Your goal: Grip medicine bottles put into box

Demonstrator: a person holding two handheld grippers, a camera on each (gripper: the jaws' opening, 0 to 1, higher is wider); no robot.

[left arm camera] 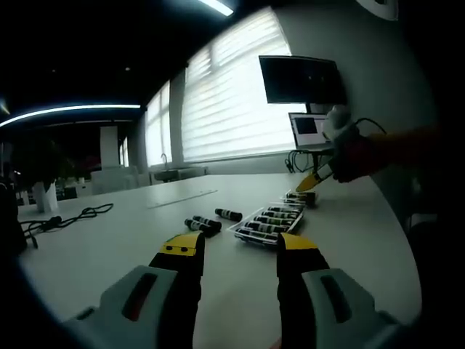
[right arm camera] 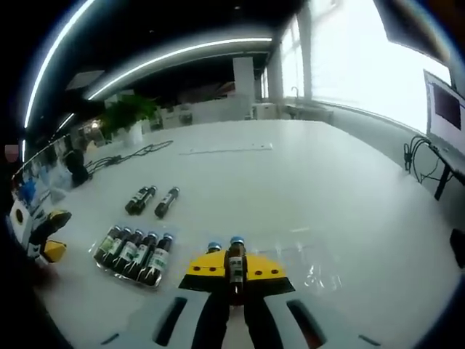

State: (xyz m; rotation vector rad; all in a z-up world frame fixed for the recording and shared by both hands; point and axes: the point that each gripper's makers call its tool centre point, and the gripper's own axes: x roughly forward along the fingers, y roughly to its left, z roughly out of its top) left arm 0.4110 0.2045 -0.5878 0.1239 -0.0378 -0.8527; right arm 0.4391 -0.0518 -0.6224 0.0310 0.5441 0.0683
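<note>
On white surface (right arm camera: 290, 189): dark medicine bottles, clear plastic box.
Left tool (left arm camera: 240, 251) released, jaws apart, yellow-tipped. Loose bottles (right arm camera: 152, 200), cylindrical with pale labels, lie beside the box (right arm camera: 134, 251), a shallow glossy tray holding a row of bottles. Right tool (right arm camera: 234, 280) clenched on one brown glass bottle (right arm camera: 235, 263), blue-capped, above the surface beside the box.

Yellow-tipped black right gripper (right arm camera: 234, 275), brown blue-capped bottle (right arm camera: 235, 263), white table (right arm camera: 290, 189)
</note>
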